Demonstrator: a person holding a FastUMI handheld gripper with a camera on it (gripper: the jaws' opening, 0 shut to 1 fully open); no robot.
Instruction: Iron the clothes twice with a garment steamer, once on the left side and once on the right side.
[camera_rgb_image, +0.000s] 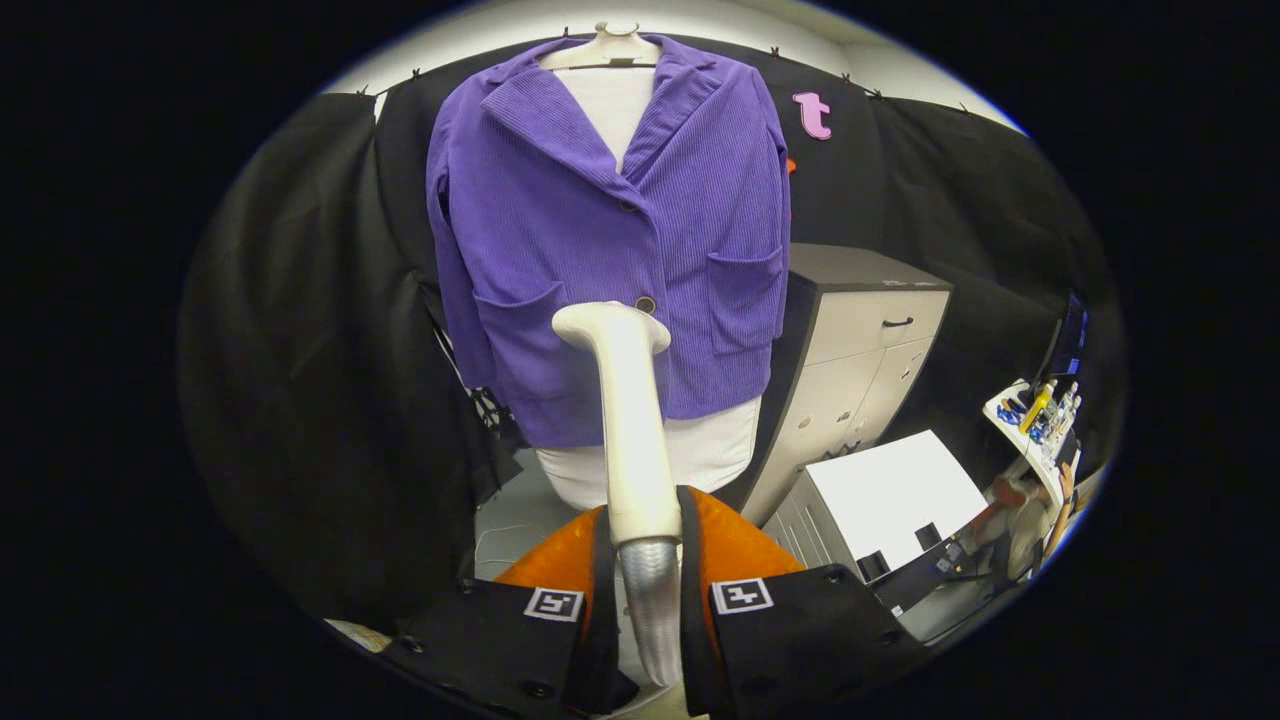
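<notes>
A purple jacket (610, 240) hangs on a mannequin (650, 455) at twelve o'clock, beyond the fingers. A cabinet (860, 340) stands at two o'clock. The gripper (646, 600) is clenched on the steamer (630, 420), head just short of the cloth near a button (645, 304). Risks: the smooth handle may twist in the grip, and the head may snag the button.
</notes>
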